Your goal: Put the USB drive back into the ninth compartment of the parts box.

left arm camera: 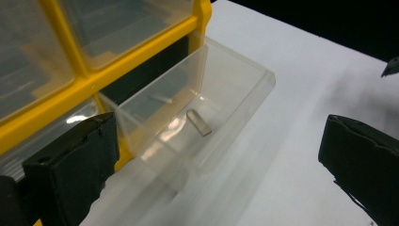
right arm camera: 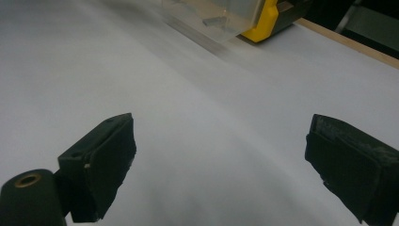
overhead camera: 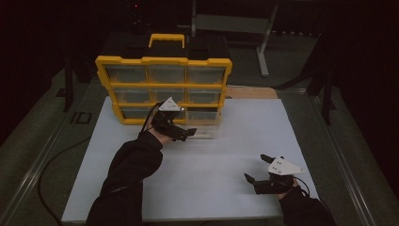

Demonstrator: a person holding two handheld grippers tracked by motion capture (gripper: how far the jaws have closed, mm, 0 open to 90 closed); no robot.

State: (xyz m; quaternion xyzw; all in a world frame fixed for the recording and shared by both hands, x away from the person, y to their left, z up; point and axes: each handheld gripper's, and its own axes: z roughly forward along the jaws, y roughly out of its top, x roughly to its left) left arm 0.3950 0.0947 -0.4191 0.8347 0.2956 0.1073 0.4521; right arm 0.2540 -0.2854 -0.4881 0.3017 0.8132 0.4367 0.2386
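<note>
Pulling the clear drawer farther out of the yellow organizer looks to me like the step in hand, and I would do it slowly, gripping the front lip squarely so the drawer slides straight and does not tip out of its slot. My left hand-held gripper sits at about 9 o'clock of the drawer's front, jaws spread as wide as they go with nothing between them. My right hand-held gripper rests low on the white desk toward 4 o'clock, well apart from the organizer, jaws also wide and empty.

That drawer belongs to the bottom row, right-hand column, and stands partly drawn out over the desk. Inside it lies one small flat grey piece, near the middle of the floor. What the other bins hold I cannot tell through their cloudy fronts.
</note>
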